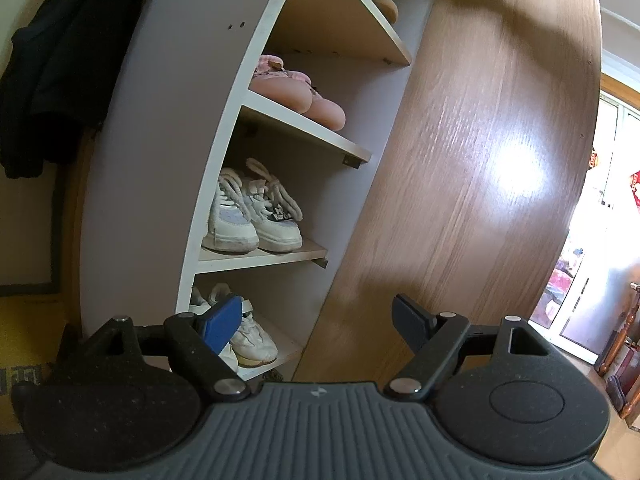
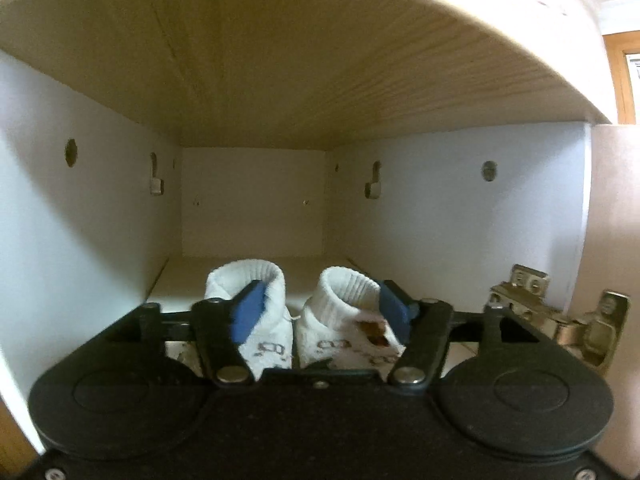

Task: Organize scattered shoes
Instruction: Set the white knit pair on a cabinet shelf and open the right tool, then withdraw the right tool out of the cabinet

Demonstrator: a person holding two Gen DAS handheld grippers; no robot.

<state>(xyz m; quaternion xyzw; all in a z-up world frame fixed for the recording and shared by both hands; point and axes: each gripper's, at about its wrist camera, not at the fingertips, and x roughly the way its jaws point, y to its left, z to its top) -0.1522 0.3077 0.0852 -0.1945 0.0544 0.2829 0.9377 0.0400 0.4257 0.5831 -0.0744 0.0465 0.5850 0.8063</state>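
**Q:** Position of the pair, relative to your right tool?

**Me:** Booties, 2 of them, white knit, sitting side by side on the floor of a cupboard compartment, straight ahead of my right gripper. Left bootie and right bootie both lie inside the span of the fingers, cuffs up. I judge their long axes to run along my pointing line, though most of each foot is hidden behind the gripper body.

**Q:** Grip state?

**Me:** Right jaws stand wide. The blue pads flank the outer sides of the pair; whether they brush the knit I cannot tell, but nothing looks squeezed. Nothing is held.

**Q:** Left side?

**Me:** Left gripper also wide, nothing between the fingers. It faces the shoe cabinet from outside, beside the open wooden door. Shelves there carry pink slippers, white sneakers, and 1 more pale pair at the bottom.

**Q:** What does the coming move turn on?

**Me:** My guess: backing the right tool straight out along that axis without dragging a cuff. Hinge sits close on the right.
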